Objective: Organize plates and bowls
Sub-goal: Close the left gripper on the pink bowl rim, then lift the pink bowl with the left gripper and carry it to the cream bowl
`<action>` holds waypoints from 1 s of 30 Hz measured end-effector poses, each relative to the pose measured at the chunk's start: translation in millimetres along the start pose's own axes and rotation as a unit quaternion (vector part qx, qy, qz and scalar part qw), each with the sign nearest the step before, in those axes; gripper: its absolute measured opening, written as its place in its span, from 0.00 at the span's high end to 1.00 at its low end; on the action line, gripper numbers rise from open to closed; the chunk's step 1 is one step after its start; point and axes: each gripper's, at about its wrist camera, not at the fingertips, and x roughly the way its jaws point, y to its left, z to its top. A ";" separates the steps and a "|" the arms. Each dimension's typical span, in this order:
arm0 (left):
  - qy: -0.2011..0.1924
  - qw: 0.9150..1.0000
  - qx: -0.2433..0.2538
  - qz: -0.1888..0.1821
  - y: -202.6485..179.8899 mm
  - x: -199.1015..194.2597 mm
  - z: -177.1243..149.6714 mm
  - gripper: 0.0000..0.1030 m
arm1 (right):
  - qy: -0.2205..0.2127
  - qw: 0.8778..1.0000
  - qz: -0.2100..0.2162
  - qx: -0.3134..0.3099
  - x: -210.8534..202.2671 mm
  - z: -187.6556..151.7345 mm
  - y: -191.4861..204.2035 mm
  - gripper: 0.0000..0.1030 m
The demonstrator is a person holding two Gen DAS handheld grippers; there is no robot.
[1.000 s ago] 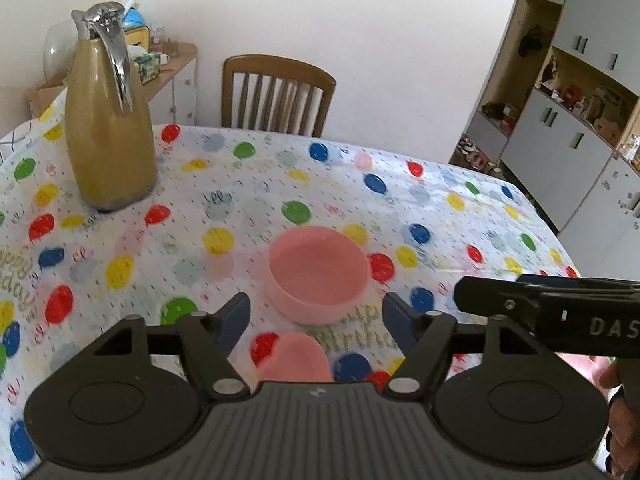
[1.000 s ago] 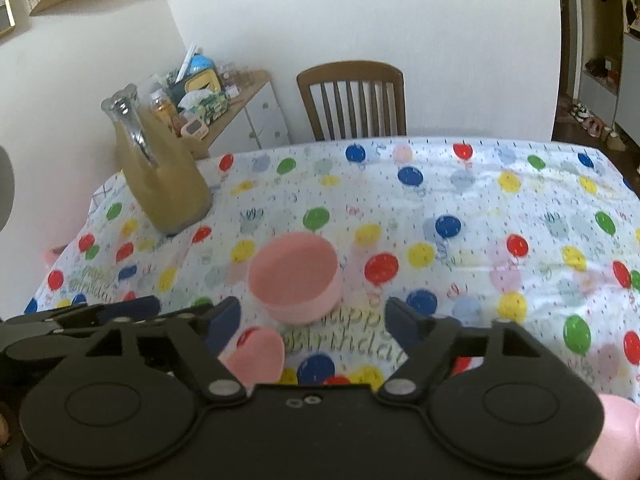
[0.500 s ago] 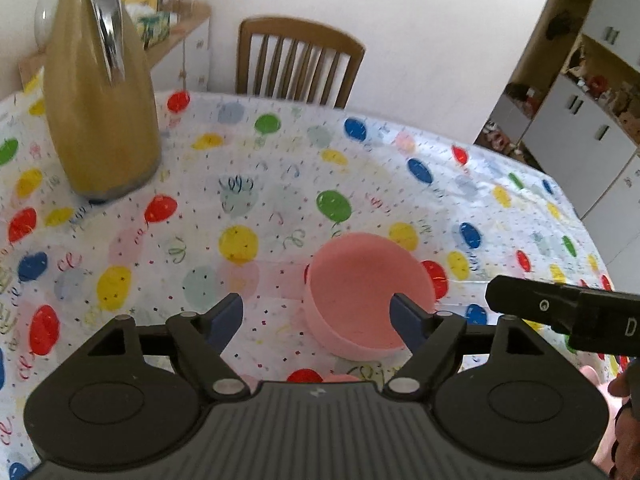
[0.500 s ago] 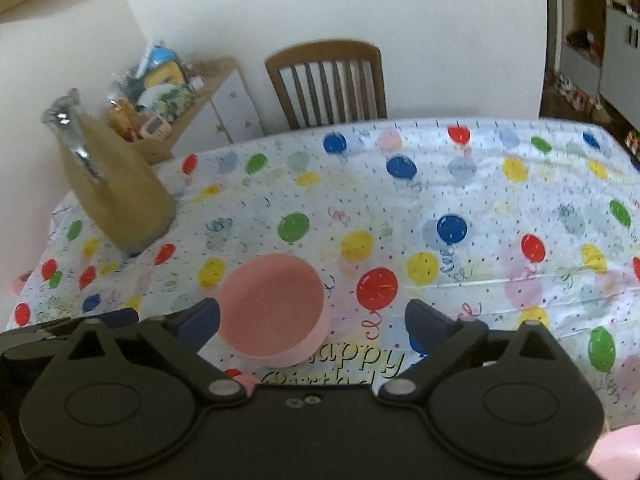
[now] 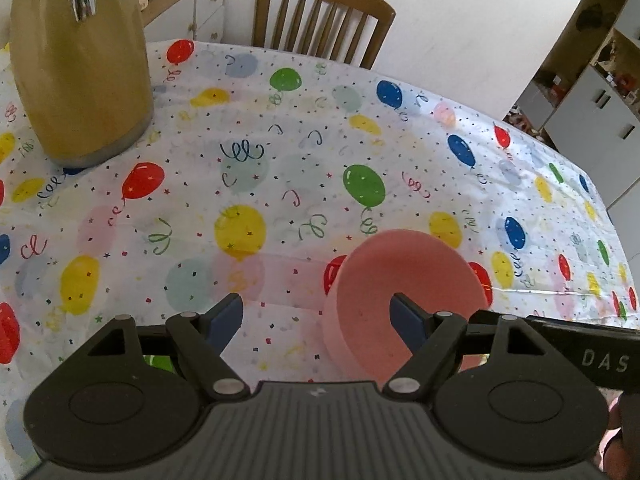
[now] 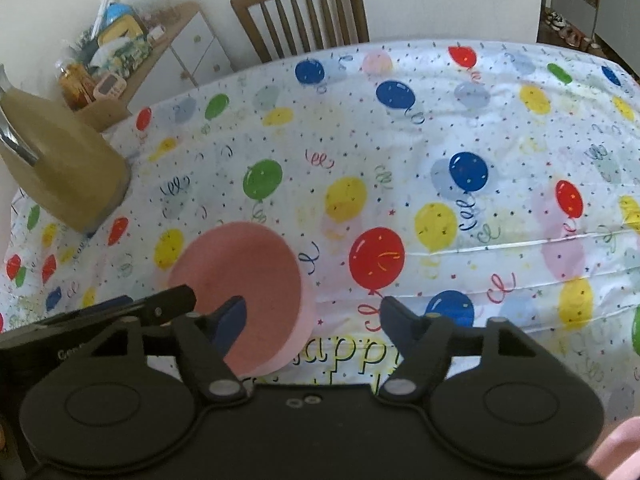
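A pink bowl (image 5: 408,280) is sitting on a tabletop (image 5: 280,152) that is wearing a white cloth printed with red, blue, green and yellow balloons, confetti specks and curly streamers. A mustard-yellow jug (image 5: 80,72) is showing a shiny silver handle. The chair (image 5: 324,20) is showing brown wood. Both grippers are showing black bodies with dark blue finger pads (image 5: 226,318).

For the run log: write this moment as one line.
left gripper: open, beside pink bowl | right gripper: open, closing, nothing gripped
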 end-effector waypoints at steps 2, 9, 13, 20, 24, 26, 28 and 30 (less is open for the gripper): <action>0.001 1.000 0.000 -0.001 -0.4 3.5 0.5 0.22 | 0.003 1.000 -0.001 -0.002 4.1 0.2 1.1 0.41; 0.005 1.000 0.000 -0.019 -2.2 9.9 1.4 0.45 | 0.005 1.000 0.006 -0.010 10.4 4.7 8.4 0.64; 0.011 0.999 -0.005 -0.033 -3.2 13.5 0.3 0.63 | 0.011 1.000 0.011 -0.011 15.1 5.9 12.2 0.76; 0.006 0.999 -0.011 -0.033 -3.9 13.2 -1.7 0.80 | 0.006 1.000 -0.008 -0.015 16.0 4.6 14.8 0.88; 0.006 1.000 -0.011 -0.026 -3.1 11.0 -2.2 0.82 | 0.005 1.000 -0.018 -0.021 14.3 3.1 15.7 0.95; 0.006 1.000 -0.011 -0.027 -2.5 8.3 -2.6 0.82 | 0.004 1.000 -0.015 -0.023 11.4 2.0 16.3 0.96; 0.006 1.000 -0.010 -0.028 -3.2 4.1 -3.6 0.82 | 0.001 0.999 -0.016 -0.027 7.2 0.5 18.1 0.96; 0.007 1.000 -0.008 -0.027 -5.2 -1.8 -5.3 0.82 | 0.000 0.999 -0.018 -0.030 1.3 -1.7 19.8 0.96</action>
